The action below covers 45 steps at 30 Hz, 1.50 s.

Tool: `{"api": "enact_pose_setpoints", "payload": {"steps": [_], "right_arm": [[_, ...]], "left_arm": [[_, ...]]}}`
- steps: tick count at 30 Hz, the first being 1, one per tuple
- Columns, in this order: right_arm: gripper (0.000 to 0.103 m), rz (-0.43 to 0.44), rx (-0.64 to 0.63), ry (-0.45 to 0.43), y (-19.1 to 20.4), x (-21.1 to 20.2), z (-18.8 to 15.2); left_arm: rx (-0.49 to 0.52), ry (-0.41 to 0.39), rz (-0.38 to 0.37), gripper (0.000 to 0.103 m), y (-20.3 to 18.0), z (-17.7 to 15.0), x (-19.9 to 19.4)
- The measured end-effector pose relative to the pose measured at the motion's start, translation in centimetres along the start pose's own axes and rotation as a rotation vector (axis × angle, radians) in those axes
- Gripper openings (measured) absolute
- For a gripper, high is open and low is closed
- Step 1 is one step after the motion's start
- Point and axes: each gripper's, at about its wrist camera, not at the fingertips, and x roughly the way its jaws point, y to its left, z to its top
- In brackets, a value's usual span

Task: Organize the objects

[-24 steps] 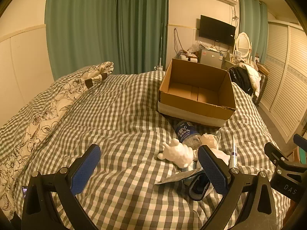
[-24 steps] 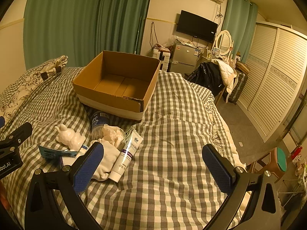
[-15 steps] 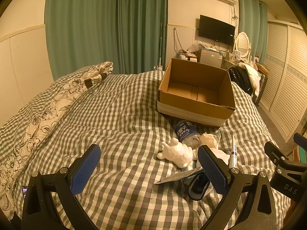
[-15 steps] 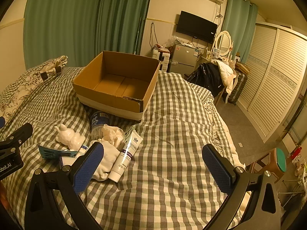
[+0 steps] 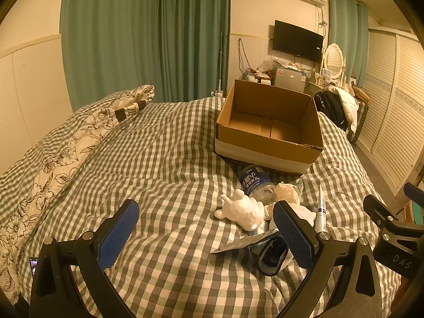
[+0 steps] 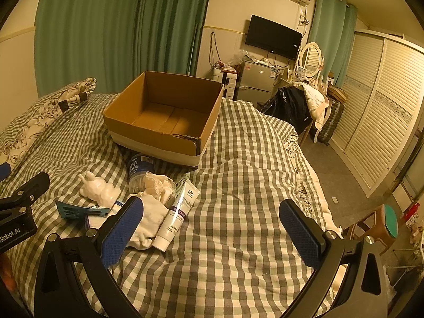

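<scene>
On the checked bedcover (image 6: 238, 185), one open cardboard box (image 6: 159, 137) is set upright, its bottom flaps bare. Just in front of the box, a single heap of small things is gathered: one plastic bottle (image 6: 139, 168) with a dark blue label is laid on its side, its far end almost under the box's near wall; one white animal figurine (image 6: 99, 188) is laid beside the bottle; one crumpled lace-edged cloth (image 6: 156, 185) is piled against the bottle; one white tube (image 6: 177, 213) is laid with its cap toward the camera, touching one folded white cloth (image 6: 151, 221); one flat blue packet (image 6: 74, 210) is placed just beside the figurine. In the left wrist view, one dark fabric band (image 5: 271, 255) is seen at the near edge of the heap, partly hidden behind a finger.

Two grippers are held above the bedcover. The left gripper (image 5: 209, 234) is spread wide with nothing between its two blue pads, its right-hand pad overlapping the heap in the view. The right gripper (image 6: 212, 228) is likewise spread wide and nothing is gripped; bare bedcover is seen between its two pads, and the heap lies at its left-hand pad.

Two green curtains, one wall television (image 6: 273, 37) and one flowered pillow (image 5: 66, 153) are seen beyond.
</scene>
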Motion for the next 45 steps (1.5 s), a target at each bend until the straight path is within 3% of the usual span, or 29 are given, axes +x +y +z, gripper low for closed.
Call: {"api": "enact_pose_setpoints", "payload": {"steps": [18,28,34,36,39,42,44,45], "right_arm": [[0.103,0.013,-0.015,-0.025,-0.1,-1.6,-0.1],[0.103,0.009,-0.033,-0.012,-0.4,-1.9,-0.7],[0.103,0.027,-0.033,0.013,-0.5,-1.1,-1.3],[0.103,0.03,-0.031,0.021,-0.5,-0.7,-1.4],[0.103,0.034,-0.022,0.034,-0.8,-0.1,-1.6],[0.103,0.031,-0.013,0.048,-1.1,0.6,-1.7],[0.103,0.028,-0.013,0.055,-1.1,0.9,-1.8],[0.103,0.026,-0.013,0.059,-1.1,1.1,-1.9]], "left_arm": [[0.017,0.0,0.004,0.103,0.5,-0.3,-1.0],[0.076,0.134,-0.008,0.103,0.6,-3.6,0.5],[0.12,0.13,-0.049,0.102,-1.3,-3.7,1.8],[0.14,0.128,-0.068,0.098,-1.9,-3.5,2.5],[0.168,0.163,-0.103,0.081,-2.5,-3.5,3.9],[0.172,0.211,-0.171,0.05,-2.7,-3.9,4.9],[0.177,0.217,-0.199,0.023,-2.8,-4.2,4.8],[0.183,0.221,-0.214,0.019,-2.9,-4.3,4.8]]}}
